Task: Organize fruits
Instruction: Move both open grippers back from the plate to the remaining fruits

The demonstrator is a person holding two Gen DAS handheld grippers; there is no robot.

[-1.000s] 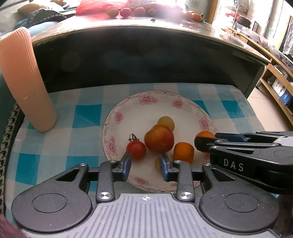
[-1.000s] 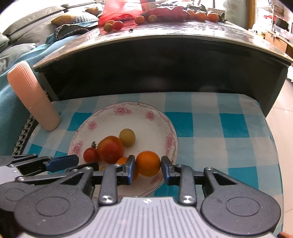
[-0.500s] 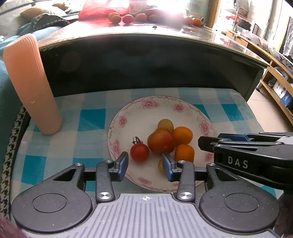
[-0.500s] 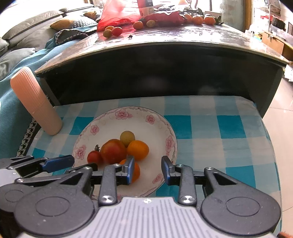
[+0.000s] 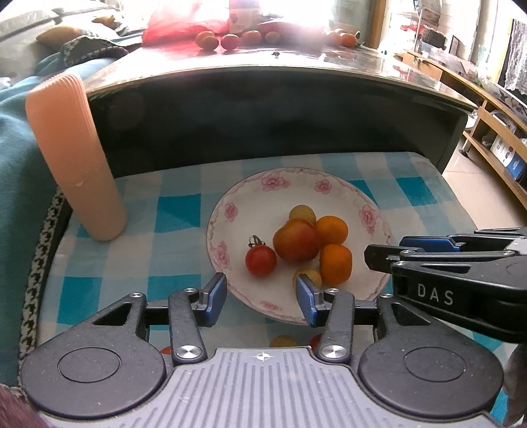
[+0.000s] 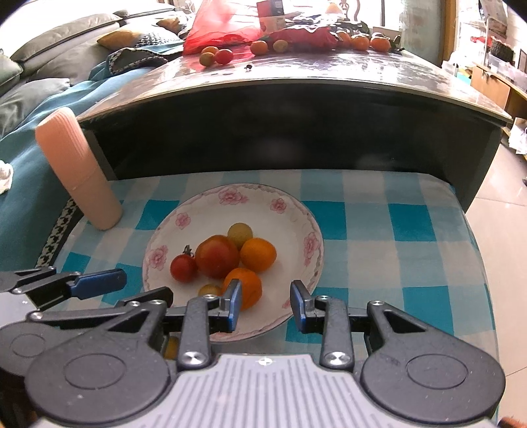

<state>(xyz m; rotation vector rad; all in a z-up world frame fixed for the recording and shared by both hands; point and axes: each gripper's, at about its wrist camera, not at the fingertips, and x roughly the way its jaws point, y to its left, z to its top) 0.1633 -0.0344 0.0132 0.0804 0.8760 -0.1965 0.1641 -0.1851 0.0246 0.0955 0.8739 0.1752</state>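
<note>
A white plate with pink flowers lies on a blue checked cloth. On it sit a big red-orange tomato, a small red tomato, two oranges and two small yellow fruits. My left gripper hovers open over the plate's near rim, nothing between its fingers. My right gripper is open too, just behind the plate's near right rim.
A ribbed peach tube stands left of the plate. Behind is a dark table carrying more fruits and a red bag. The right gripper's body crosses the left wrist view.
My right gripper let go of an orange onto the plate and drew back, open. Both grippers have pulled back and up from the plate.
</note>
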